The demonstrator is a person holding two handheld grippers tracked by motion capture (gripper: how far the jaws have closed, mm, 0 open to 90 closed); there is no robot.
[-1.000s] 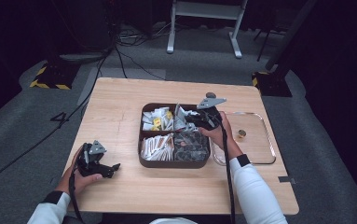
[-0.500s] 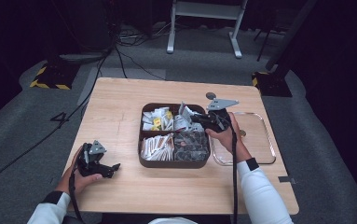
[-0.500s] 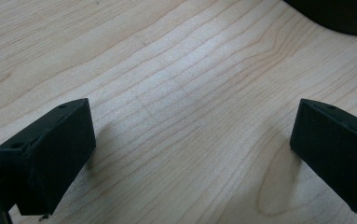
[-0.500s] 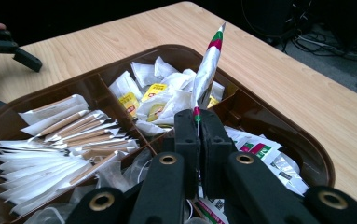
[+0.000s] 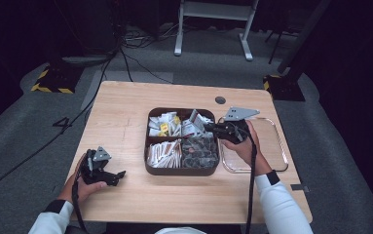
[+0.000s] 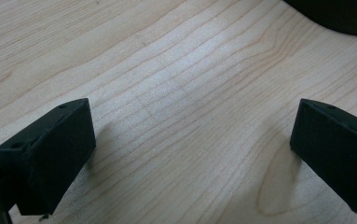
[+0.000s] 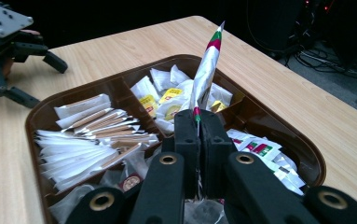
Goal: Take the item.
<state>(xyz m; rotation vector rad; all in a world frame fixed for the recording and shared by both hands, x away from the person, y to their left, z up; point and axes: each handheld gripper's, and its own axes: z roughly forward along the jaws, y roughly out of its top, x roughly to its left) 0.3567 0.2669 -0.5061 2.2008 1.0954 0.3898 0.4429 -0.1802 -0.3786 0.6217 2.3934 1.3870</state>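
A brown tray (image 5: 147, 146) with four compartments sits mid-table, full of sachets, paper sticks and dark packets. My right gripper (image 5: 212, 128) hovers over its far right compartment, shut on the lower end of a long silver sachet (image 7: 206, 70) with a red and green tip, which stands up from the jaws. In the right gripper view the gripper (image 7: 197, 122) pinches that sachet above the tray (image 7: 306, 158). My left gripper (image 5: 118, 176) rests on the table near the front left, open. Bare wood lies between its jaws in the left gripper view (image 6: 195, 154).
A clear plastic tray (image 5: 276, 146) lies just right of the brown tray, under the right hand. A dark round grommet (image 5: 220, 100) marks the table's far side. Cables trail from both grippers toward the table's front edge.
My right gripper has drawn back to the right and slightly nearer, with the sachet in it. The left gripper has stayed put.
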